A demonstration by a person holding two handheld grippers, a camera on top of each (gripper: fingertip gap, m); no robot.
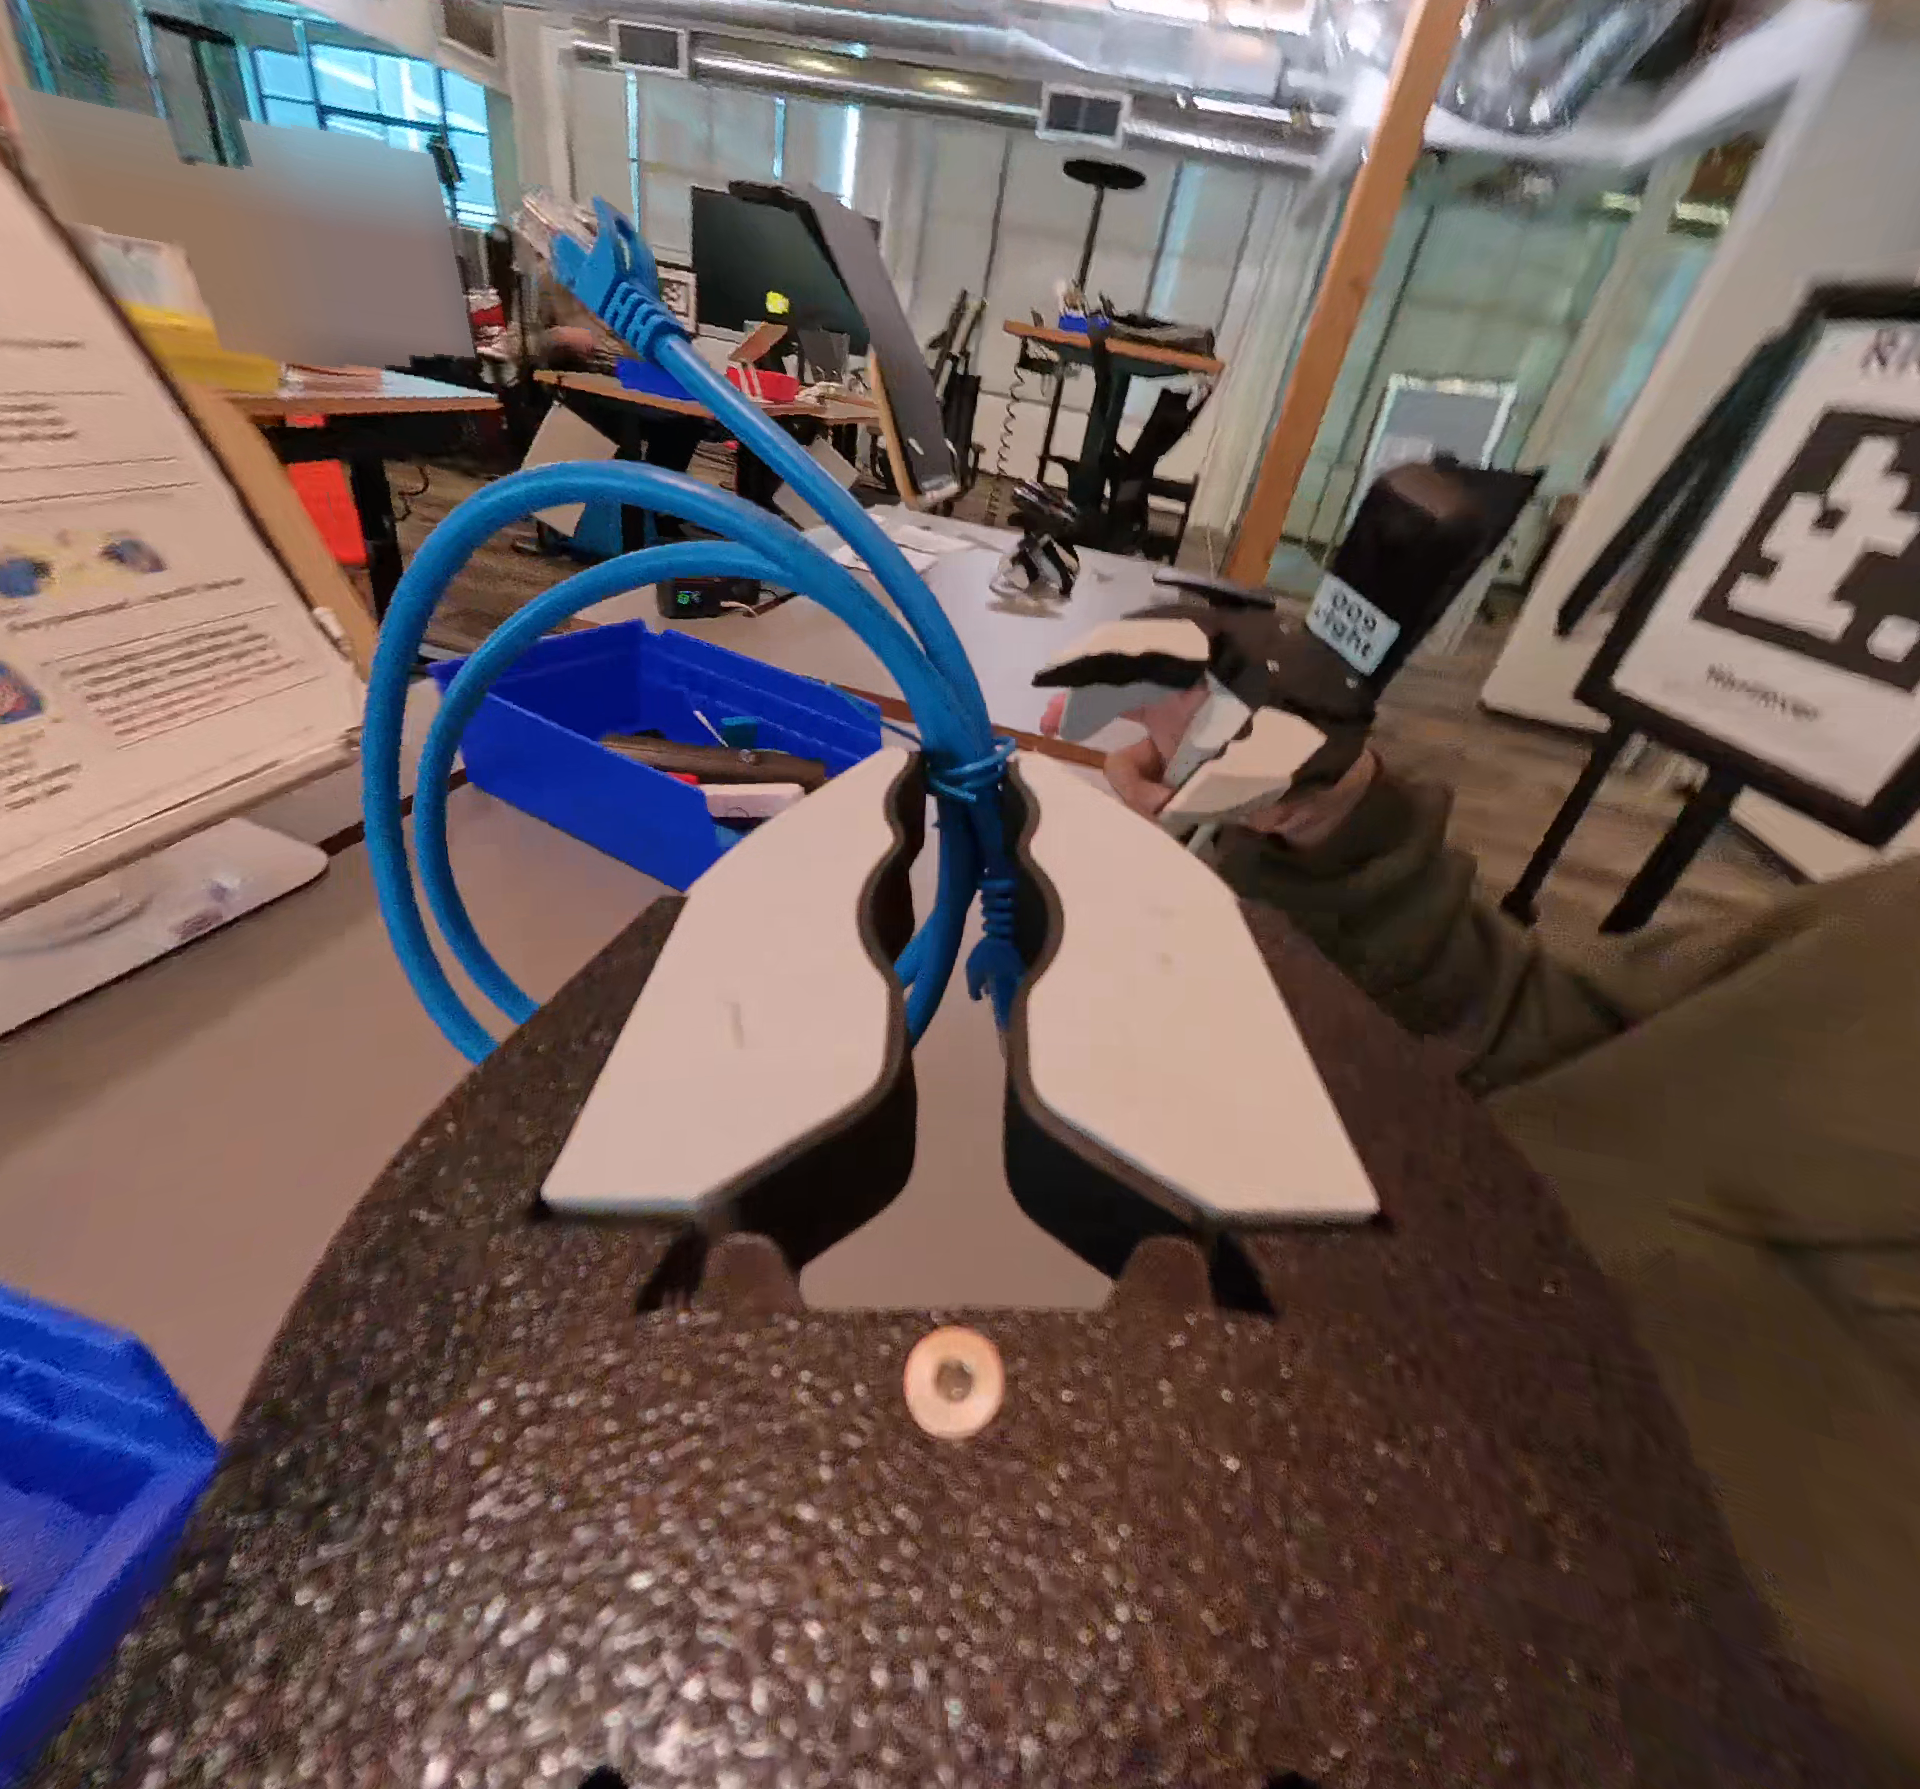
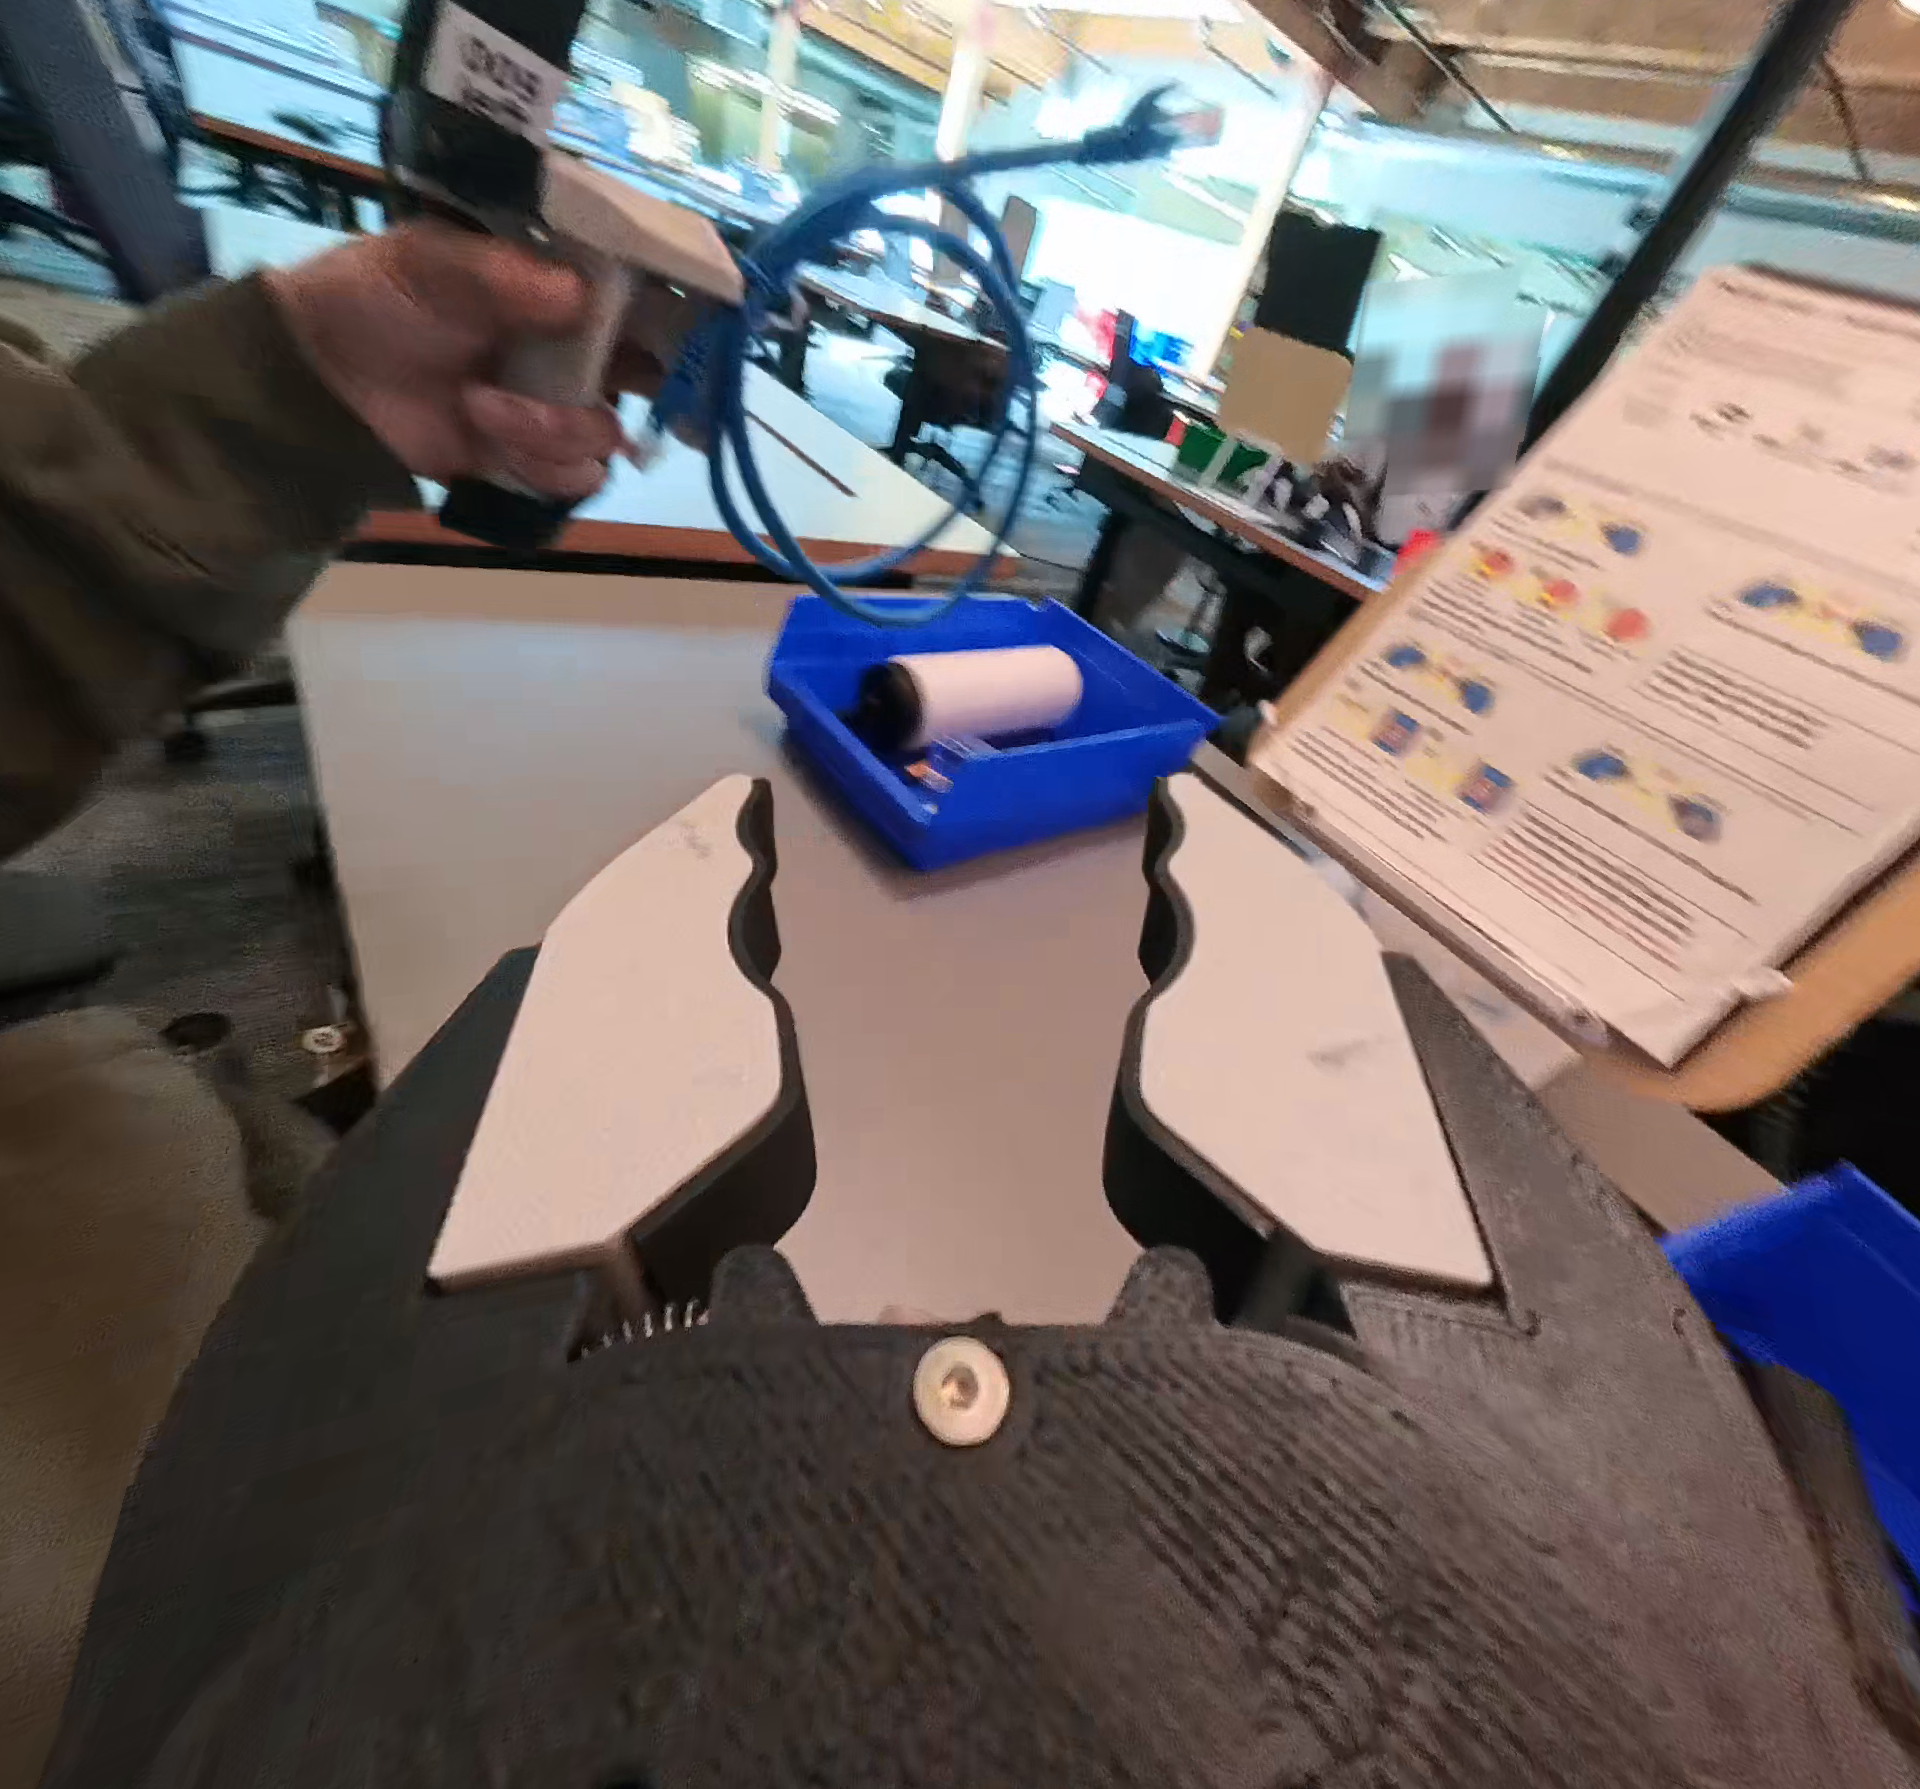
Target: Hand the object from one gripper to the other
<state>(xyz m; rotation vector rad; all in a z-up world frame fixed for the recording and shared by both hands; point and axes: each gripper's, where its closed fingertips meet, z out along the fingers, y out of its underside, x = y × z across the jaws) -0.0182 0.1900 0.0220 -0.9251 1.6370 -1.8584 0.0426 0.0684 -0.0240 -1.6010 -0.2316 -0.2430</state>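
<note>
A coiled blue network cable [image 1: 665, 596] tied with a wire twist is held in the air above the table. My left gripper [image 1: 966, 783] is shut on the cable at the tie, with one plug sticking up and the loops hanging to the left. In the right wrist view the cable [image 2: 883, 368] hangs from the left gripper [image 2: 727, 285], up and to the left of my right gripper [image 2: 961, 804]. My right gripper is open and empty, some way from the cable. It also shows in the left wrist view [image 1: 1132, 700], to the right of the cable.
A blue bin [image 2: 1039, 783] with a white roll [image 2: 987, 690] stands on the grey table [image 2: 540, 752]. A tilted board with printed sheets [image 2: 1621, 659] stands on the right. A second blue bin [image 2: 1829, 1324] sits at the near right edge. A person's sleeve [image 1: 1455, 908] is on the right. The tips of one gripper are about 15 cm away from the tips of the other.
</note>
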